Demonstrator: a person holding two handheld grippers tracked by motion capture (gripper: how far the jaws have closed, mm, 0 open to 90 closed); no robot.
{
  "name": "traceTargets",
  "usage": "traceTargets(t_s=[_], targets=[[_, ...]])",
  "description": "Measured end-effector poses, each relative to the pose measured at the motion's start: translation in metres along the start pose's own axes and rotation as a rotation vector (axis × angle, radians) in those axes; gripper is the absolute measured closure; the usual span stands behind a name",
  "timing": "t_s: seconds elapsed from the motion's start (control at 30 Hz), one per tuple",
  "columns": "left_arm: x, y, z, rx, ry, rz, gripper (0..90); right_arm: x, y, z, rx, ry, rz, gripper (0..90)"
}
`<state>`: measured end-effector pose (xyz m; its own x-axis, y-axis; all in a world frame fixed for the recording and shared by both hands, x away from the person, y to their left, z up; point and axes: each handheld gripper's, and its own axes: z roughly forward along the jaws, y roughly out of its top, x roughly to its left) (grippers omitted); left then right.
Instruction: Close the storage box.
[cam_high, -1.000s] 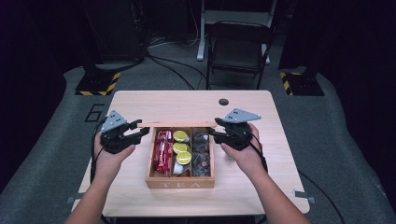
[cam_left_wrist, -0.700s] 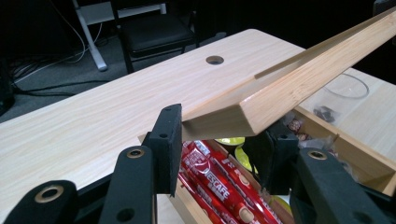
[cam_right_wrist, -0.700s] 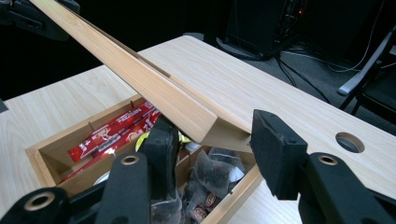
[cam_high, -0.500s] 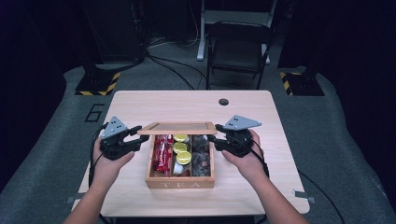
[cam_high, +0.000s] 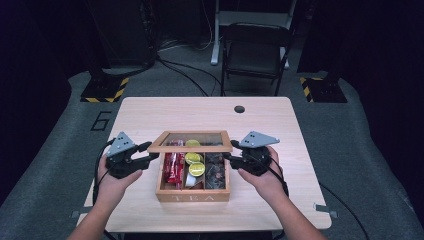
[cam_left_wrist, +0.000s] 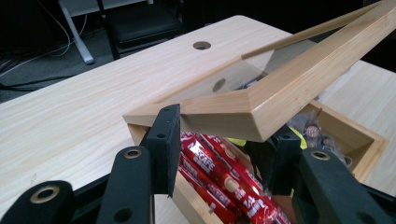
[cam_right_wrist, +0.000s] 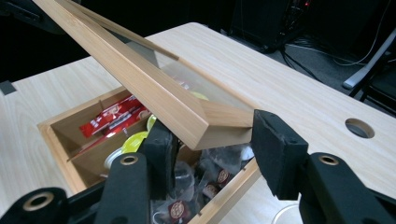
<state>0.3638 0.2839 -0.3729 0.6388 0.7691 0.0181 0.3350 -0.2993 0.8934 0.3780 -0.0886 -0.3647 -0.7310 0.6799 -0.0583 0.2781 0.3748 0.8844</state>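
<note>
Light wood table (cam_high: 150, 115) w/ a round hole (cam_high: 239, 108), dark room, chair (cam_high: 255, 55) behind. Your wooden tea box (cam_high: 192, 192) sits mid-table; its glass-paned lid (cam_high: 191, 141) is tilted up, raised higher than 1 s ago. Left gripper (cam_high: 150, 152) jaws, just opening, bracket the lid's left corner; right gripper (cam_high: 229, 157) brackets the right corner. Can't tell whether the pads press.

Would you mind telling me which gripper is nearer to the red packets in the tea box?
Left. The left gripper sits at the box's left edge, right beside the red packets; the right gripper is at the opposite edge, two compartments away.
</note>
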Motion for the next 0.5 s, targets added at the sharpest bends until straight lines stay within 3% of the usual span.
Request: traceTargets(t_s=[0.1,0.37,0.5], targets=[[-0.002,-0.007,-0.001,-0.003,-0.009,0.011,54.3,0.003,-0.005,-0.002,0.009,0.008,0.008,51.2],[-0.008,-0.024,-0.004,0.0,-0.032,0.004,52.9,0.013,-0.02,-0.003,0.016,-0.002,-0.038,49.9],[-0.011,-0.031,-0.006,0.007,-0.042,-0.001,53.1,0.016,-0.026,-0.003,0.02,-0.003,-0.031,49.6]])
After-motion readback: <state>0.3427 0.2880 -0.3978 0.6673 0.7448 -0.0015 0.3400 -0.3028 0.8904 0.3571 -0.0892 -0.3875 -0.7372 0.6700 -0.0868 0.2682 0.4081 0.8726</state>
